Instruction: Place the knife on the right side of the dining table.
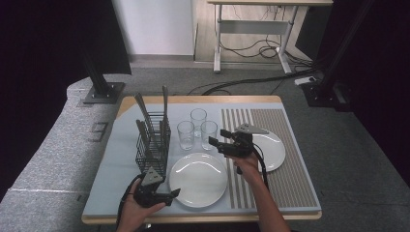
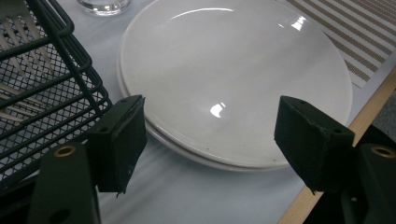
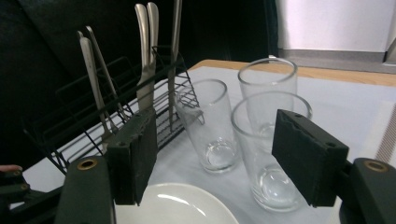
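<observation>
My left gripper [image 1: 171,195] rests low at the table's front left, jaws open, empty. In its own view the left gripper [image 2: 210,126] faces the rim of a white plate [image 2: 233,70], which lies centre front [image 1: 198,180]. My right gripper [image 1: 218,137] hovers just right of three clear glasses [image 1: 185,135], pointing left at them, open and empty. Seen from the right gripper [image 3: 215,149], the nearest glass [image 3: 261,140] stands just beyond the jaws, a second glass [image 3: 208,126] to its left and a third glass [image 3: 267,77] behind.
A black wire basket [image 1: 152,150] holding upright forks and knives [image 3: 145,56] stands left of the glasses. A second white plate [image 1: 273,152] lies on the striped placemat [image 1: 285,183] at the right. The wooden table edge [image 2: 369,116] runs close by the left gripper.
</observation>
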Demonstrator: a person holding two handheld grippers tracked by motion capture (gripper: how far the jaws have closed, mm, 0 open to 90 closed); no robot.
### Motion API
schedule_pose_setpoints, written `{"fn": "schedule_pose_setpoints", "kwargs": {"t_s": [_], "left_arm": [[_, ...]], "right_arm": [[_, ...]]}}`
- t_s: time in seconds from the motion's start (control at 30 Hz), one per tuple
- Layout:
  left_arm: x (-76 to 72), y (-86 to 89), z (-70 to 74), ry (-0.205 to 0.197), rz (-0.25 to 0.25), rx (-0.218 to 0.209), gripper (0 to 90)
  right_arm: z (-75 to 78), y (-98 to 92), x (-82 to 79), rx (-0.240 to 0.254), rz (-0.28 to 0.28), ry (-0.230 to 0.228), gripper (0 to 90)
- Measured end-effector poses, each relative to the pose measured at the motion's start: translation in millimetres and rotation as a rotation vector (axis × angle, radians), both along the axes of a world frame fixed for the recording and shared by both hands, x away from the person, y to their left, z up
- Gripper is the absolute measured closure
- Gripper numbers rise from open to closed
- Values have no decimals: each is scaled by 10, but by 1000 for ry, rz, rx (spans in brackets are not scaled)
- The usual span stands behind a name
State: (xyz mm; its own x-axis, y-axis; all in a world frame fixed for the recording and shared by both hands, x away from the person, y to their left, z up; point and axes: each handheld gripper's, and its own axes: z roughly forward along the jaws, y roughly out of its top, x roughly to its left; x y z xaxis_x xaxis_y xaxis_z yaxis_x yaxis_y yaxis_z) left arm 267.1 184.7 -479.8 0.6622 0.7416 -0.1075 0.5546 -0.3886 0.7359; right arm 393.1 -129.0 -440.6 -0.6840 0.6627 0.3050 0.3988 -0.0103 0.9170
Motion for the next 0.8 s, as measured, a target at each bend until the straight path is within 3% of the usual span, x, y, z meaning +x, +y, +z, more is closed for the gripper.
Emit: {"fn": "schedule_pose_setpoints", "kwargs": {"t_s": [0.33, 0.8], "left_arm": [[-2, -16, 28, -7, -18, -11, 256], [-12, -30, 37, -9, -12, 1, 255]], "right_arm": [[161, 128, 100, -5, 14, -17, 320], [259, 244, 197, 2, 34, -24, 327]]}}
